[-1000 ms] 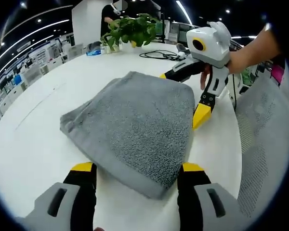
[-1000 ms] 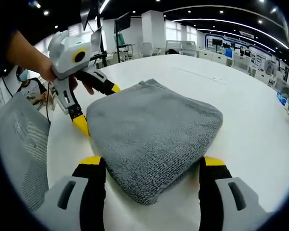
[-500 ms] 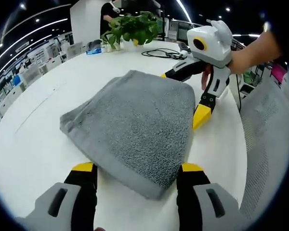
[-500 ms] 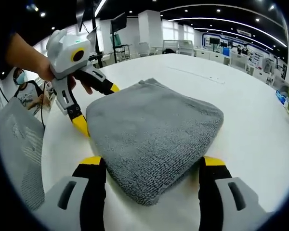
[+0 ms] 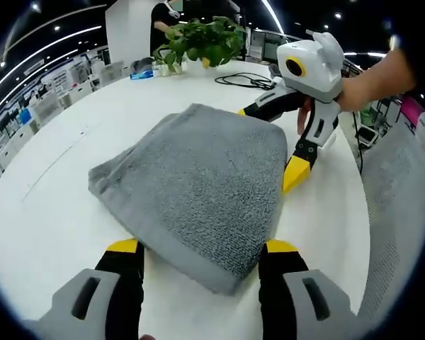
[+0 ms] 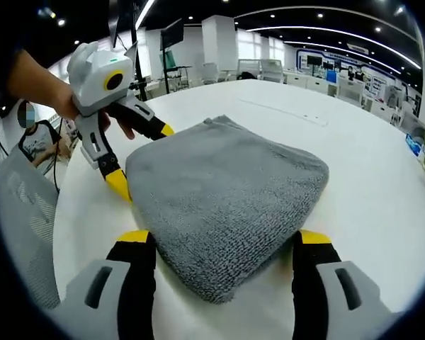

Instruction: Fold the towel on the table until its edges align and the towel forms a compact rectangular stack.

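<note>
Both jaws spread wide, the left gripper point(image 5: 202, 248) and right gripper point(image 6: 225, 237) straddle opposite corners of a folded grey towel point(image 5: 198, 180) on the white table point(image 5: 64, 191); a careless nudge could skew its aligned edges.

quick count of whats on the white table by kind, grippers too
grey towel: 1
grippers, left gripper and right gripper: 2
potted plant: 1
black cable: 1
small blue item beside the plant, too small to identify: 1
total: 6
</note>
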A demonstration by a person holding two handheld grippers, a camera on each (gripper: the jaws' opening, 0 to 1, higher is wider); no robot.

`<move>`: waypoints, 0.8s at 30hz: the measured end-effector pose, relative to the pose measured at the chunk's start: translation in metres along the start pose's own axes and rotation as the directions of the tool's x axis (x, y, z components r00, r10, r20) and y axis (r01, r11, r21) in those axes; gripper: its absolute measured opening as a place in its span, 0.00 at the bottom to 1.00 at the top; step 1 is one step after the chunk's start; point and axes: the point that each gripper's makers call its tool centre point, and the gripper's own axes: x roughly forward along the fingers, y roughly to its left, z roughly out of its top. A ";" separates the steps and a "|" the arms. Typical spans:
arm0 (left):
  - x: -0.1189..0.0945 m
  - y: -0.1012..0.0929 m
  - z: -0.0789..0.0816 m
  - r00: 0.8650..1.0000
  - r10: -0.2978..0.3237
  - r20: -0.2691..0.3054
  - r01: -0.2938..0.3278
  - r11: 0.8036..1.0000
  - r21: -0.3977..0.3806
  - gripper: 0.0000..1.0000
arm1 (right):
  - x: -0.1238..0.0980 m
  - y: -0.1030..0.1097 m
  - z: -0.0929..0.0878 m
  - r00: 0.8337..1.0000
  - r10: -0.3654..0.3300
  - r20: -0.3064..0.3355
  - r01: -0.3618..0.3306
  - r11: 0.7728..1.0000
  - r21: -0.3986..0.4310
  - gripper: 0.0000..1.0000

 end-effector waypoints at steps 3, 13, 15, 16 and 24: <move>0.002 0.005 0.002 1.000 0.003 0.000 -0.003 1.000 -0.004 0.67 | 0.003 -0.006 0.003 1.000 -0.004 0.000 0.004 1.000 -0.001 0.79; 0.009 0.021 0.007 1.000 0.008 -0.006 -0.008 1.000 -0.010 0.67 | 0.014 -0.024 0.011 1.000 -0.015 0.000 0.015 1.000 -0.007 0.79; 0.010 0.023 0.007 1.000 0.009 -0.007 -0.009 1.000 -0.010 0.67 | 0.015 -0.026 0.012 1.000 -0.017 -0.001 0.017 1.000 -0.006 0.79; 0.011 0.024 0.007 1.000 0.009 -0.008 -0.009 1.000 -0.011 0.67 | 0.017 -0.028 0.013 1.000 -0.020 -0.001 0.020 1.000 -0.009 0.79; 0.015 0.037 0.013 1.000 0.012 -0.017 -0.012 1.000 -0.005 0.67 | 0.026 -0.040 0.019 0.999 -0.038 -0.002 0.038 0.999 -0.013 0.79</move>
